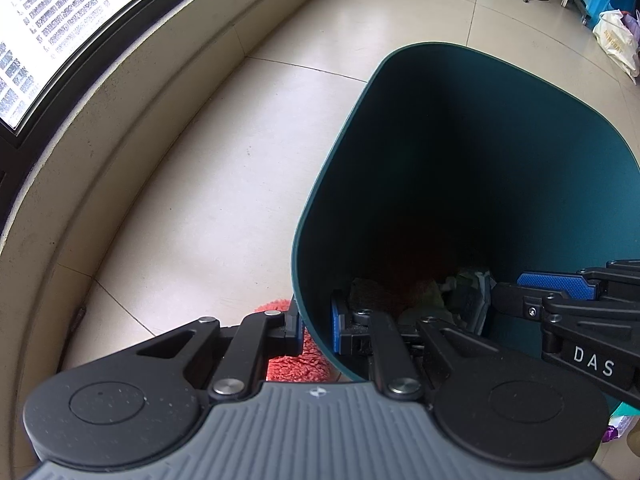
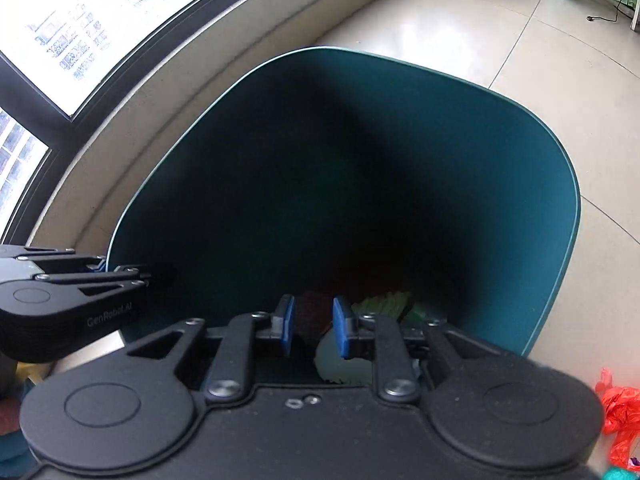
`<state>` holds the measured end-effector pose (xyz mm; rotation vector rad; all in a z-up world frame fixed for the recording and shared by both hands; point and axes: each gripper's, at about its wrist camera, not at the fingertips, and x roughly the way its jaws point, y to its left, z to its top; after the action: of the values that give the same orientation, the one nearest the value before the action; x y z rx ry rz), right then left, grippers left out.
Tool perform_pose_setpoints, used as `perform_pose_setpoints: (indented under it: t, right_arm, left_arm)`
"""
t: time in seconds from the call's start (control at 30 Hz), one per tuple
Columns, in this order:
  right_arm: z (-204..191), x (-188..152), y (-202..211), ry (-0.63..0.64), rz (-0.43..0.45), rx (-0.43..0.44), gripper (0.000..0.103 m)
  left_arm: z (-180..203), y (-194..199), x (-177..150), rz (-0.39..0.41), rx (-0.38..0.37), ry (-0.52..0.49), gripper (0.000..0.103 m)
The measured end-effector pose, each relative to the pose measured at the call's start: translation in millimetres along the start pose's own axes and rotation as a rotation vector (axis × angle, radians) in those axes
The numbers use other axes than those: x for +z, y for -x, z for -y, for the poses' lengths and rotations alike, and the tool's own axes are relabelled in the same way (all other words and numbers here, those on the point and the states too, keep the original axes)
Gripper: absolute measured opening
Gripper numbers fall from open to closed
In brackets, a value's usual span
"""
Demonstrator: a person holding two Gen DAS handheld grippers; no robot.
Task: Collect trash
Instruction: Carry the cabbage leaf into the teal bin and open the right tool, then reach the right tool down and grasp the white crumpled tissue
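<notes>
A dark teal trash bin [image 1: 460, 184] stands on the pale tiled floor [image 1: 192, 200] near the curved sill [image 1: 132, 92] under the big window [image 1: 52, 12]. The left tool [image 1: 316, 330] is clamped on the bin's near rim — one blue-padded finger sits outside the wall, the other inside, with the thin plastic wall pinched between them. Just below that outer finger a red fuzzy cloth [image 1: 298, 360] lies on the floor against the bin's base. The right tool [image 2: 314, 328] reaches into the bin's mouth from the other side; its blue fingers [image 2: 342, 326] stand a little apart, and something dark shows in the gap between them, but whether they press on it I cannot tell. Down at the bottom of the bin [image 2: 400, 152] lies crumpled trash [image 1: 464, 284] — pale and greenish scraps, with a green ribbed piece [image 2: 386, 304] just beyond the right tool's tips. From the right wrist view the left tool [image 2: 132, 276] shows at the left edge of the bin, gripping the rim. An orange-red plastic bag [image 2: 620, 412] lies on the floor beside the bin at the lower right.
</notes>
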<state>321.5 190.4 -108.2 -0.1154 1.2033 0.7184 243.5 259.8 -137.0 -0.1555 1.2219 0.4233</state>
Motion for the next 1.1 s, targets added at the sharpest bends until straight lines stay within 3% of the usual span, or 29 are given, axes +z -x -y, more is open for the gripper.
perform_pose_setpoints:
  t: [0.43,0.67,0.87,1.1]
  right_arm:
    - [-8,-14,48,0.020,0.070,0.013,0.030]
    - [6,-31,107,0.012,0.143,0.026,0.041]
    - [38,-61,153,-0.023,0.217,-0.014,0.054]
    - [90,-113,152,-0.068,0.137,-0.095,0.065]
  left_arm:
    - [3,0,-1,0.001,0.011,-0.003,0.012]
    - [5,0,-1,0.002,0.019,-0.006,0.012]
    - [6,0,-1,0.001,0.025,-0.005,0.012]
    - [6,0,-1,0.000,0.024,-0.004,0.012]
